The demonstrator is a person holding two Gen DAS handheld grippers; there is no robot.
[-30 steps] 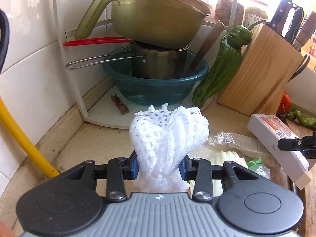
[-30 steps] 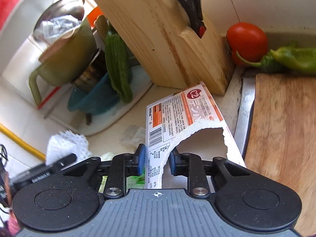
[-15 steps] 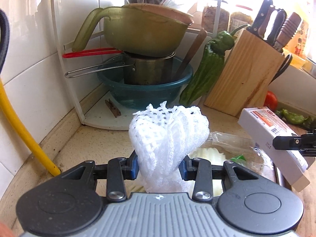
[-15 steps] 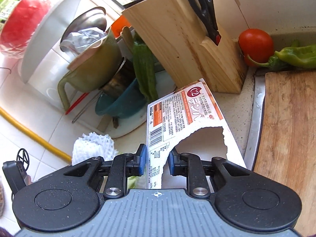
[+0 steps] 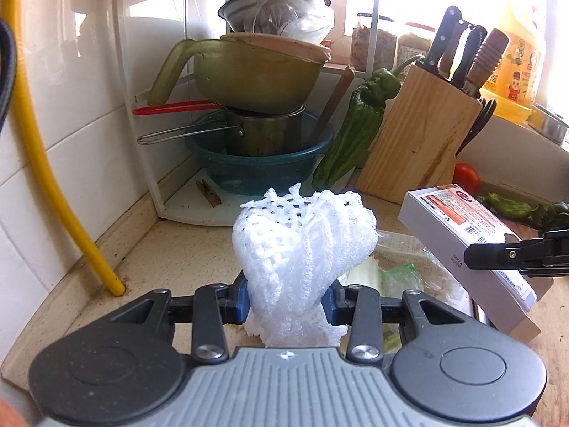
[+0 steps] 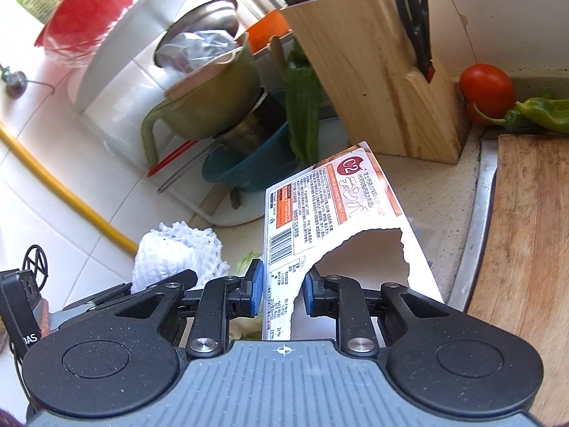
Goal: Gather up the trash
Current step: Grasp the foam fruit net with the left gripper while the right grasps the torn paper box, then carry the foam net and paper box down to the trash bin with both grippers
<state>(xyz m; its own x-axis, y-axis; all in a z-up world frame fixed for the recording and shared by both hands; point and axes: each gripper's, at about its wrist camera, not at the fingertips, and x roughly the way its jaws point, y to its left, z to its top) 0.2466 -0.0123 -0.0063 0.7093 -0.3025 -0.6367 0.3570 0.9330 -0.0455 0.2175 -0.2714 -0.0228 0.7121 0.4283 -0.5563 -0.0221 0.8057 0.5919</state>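
left claw (image 5: 287, 300): clamped on the foam net (image 5: 302, 249), blue pads pressed into its lower part, net bulging out above them
foam net: white mesh, crumpled, held off the bench (image 5: 170, 259); in the right wrist view it sat at 9 o'clock of the box
right claw (image 6: 282, 288): nearly closed, pads pinching the torn edge of the box (image 6: 320, 206)
box: white carton with orange label and barcode, ragged hole torn in its face, held tilted above the bench; in the left wrist view it showed at 3 o'clock of the net
wrapper (image 5: 409, 252): clear plastic lying flat on the bench, just behind the net toward 2 o'clock, green and pale scraps beside it
bowls (image 5: 256, 114): olive jug-bowl stacked on a steel pot inside a teal bowl, on a white corner rack at 12 o'clock
pepper (image 5: 355, 131): long, green, leaning between the teal bowl and the knife block (image 5: 419, 131)
knife block: wood, upright, at 1 o'clock, knives and scissors stuck in it
tomato (image 6: 487, 89): red, just right of the block, touching a small green pepper
board (image 6: 530, 249): wood, at 3 o'clock in the right wrist view
hose (image 5: 53, 178): yellow, running down the tiled wall to the bench at 9 o'clock
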